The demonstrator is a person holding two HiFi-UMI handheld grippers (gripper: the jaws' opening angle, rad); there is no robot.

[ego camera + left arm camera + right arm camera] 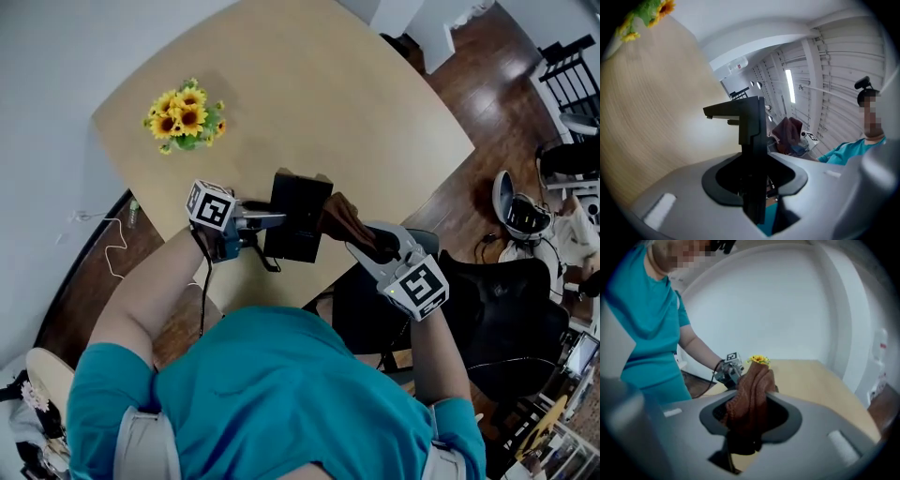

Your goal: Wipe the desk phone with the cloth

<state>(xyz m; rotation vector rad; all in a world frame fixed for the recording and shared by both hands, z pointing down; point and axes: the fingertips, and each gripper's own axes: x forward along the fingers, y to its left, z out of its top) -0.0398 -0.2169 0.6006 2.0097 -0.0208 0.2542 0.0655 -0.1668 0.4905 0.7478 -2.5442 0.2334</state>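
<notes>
**Black desk phone at centre frame on pale wooden worktop**

Your left gripper has its fingers clamped on the phone's left edge. Your right gripper has its fingers closed on a brown cloth at the phone's right edge.

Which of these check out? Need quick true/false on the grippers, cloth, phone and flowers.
1. The right gripper grips a brown cloth. True.
2. The left gripper is empty. False: it is clamped on the black phone.
3. The flowers lie on the floor. False: they sit on the table.
4. The cloth is at the side of the phone opposite the left gripper. True.
5. The cloth is spread flat on the table. False: it is bunched in the right gripper's jaws.
</notes>
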